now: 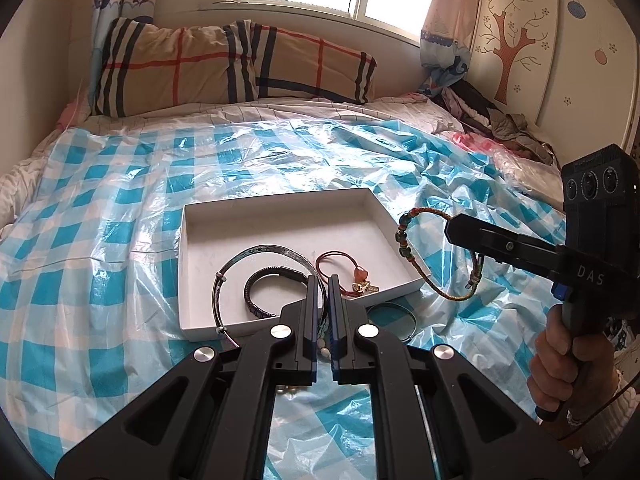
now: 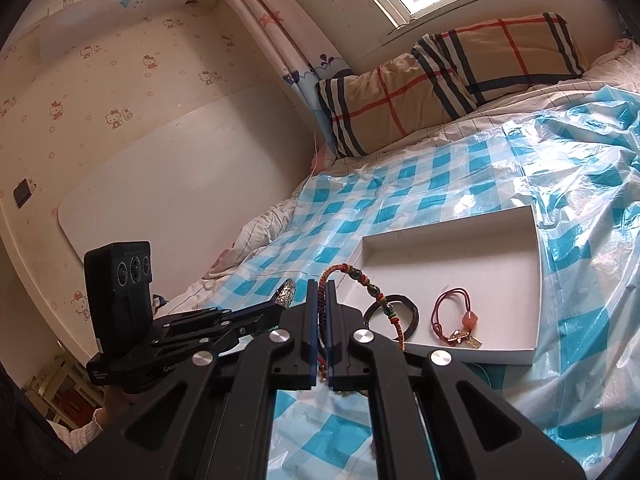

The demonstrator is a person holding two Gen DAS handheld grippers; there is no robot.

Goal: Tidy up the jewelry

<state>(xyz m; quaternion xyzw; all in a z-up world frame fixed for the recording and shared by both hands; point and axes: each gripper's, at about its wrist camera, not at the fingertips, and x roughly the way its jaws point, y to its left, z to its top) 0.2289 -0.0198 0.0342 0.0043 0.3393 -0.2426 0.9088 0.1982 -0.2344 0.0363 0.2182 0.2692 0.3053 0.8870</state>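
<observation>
While both jaws pinch shut:
Right gripper [image 2: 320, 292]: clamps a braided, beaded bracelet [image 1: 404, 236] beside the tray's right edge.
Left gripper [image 1: 322, 284]: closed on a thin metal bangle [image 1: 218, 280] over the tray's front wall.
Tray [image 1: 280, 204]: shallow white cardboard, holding a black woven bracelet [image 1: 256, 280] and a red cord bracelet [image 1: 340, 264] with charms.
Bed cover [image 1: 100, 200]: crinkled blue-checked plastic.

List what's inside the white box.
In the white box: a black braided bracelet and a red cord bracelet with gold charms. The right tongs cover its near corner, so anything there is hidden.
</observation>
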